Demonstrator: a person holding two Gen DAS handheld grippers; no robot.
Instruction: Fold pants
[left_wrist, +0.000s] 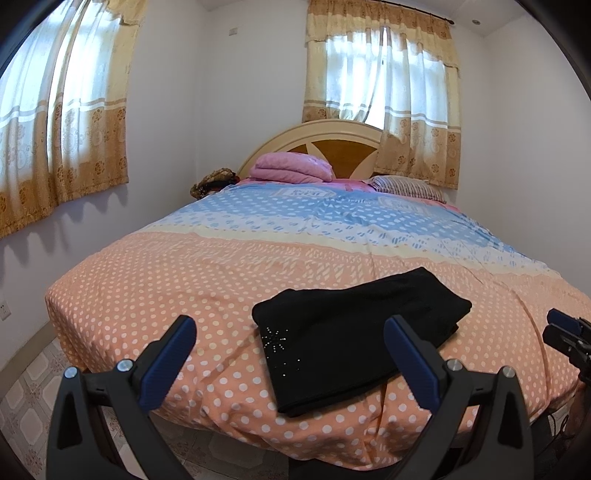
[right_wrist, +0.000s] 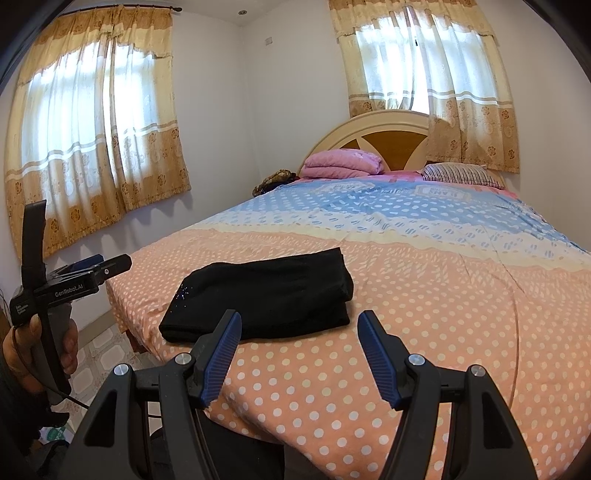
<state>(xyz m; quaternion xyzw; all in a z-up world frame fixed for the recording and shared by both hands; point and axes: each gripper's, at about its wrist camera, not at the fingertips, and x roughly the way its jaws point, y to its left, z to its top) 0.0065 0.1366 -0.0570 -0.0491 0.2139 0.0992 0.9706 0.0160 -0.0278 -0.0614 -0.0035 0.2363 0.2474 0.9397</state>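
The black pants (left_wrist: 358, 332) lie folded in a neat pile on the bed (left_wrist: 207, 266), on the orange dotted part near the foot end. The left gripper (left_wrist: 290, 350) is just in front of the pants, above the bed's edge, and its fingers (left_wrist: 181, 350) are wide apart and hold nothing. The right gripper (right_wrist: 299, 354) is near the pants too, with its fingers (right_wrist: 221, 354) apart and empty. A pink folded blanket (left_wrist: 291, 166) and a striped pillow (left_wrist: 406, 186) are far behind the pants, by the headboard (left_wrist: 314, 142).
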